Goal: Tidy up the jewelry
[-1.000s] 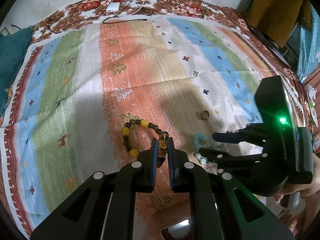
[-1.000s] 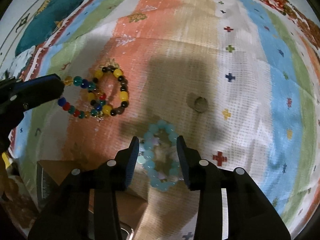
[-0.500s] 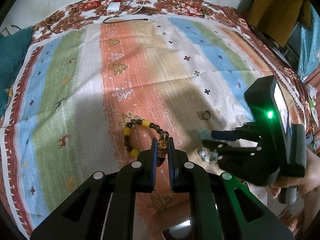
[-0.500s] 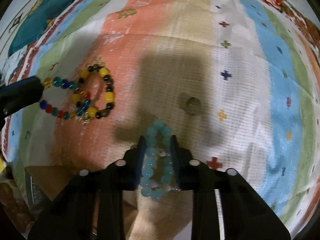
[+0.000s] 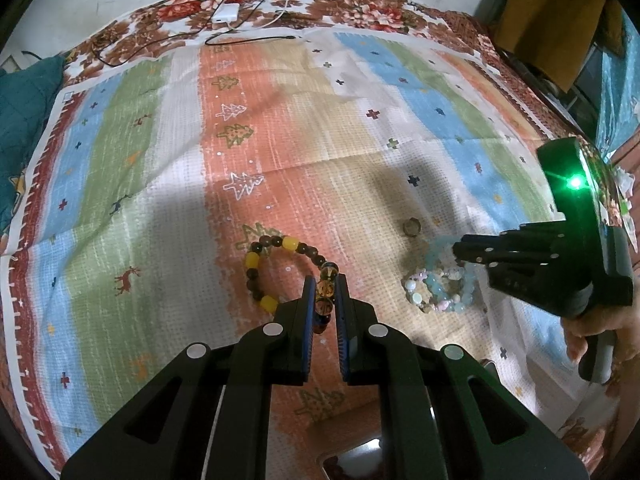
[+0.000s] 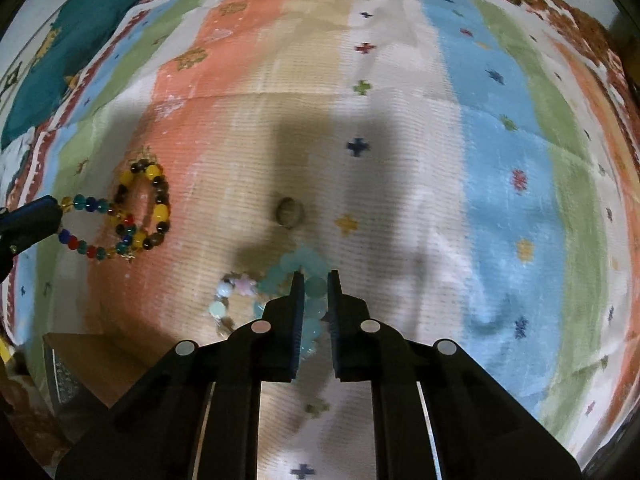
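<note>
On striped cloth (image 5: 360,152), no legible writing; both jaws clamp bead bracelets.

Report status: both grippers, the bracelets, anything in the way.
Left gripper shut on multicolour bracelet. Right gripper shut on aqua bracelet. Yellow bracelet and ring loose on cloth; nothing blocking.

Your grippers, left (image 5: 325,296) and right (image 6: 313,292), look like matt black plastic. Under them the striped cloth (image 5: 280,140) is coarse and woven. The yellow-and-brown bracelet (image 5: 280,268) has glossy beads; the pale blue bracelet (image 5: 440,284) looks frosted. The ring (image 5: 411,227) is dull metal.
</note>
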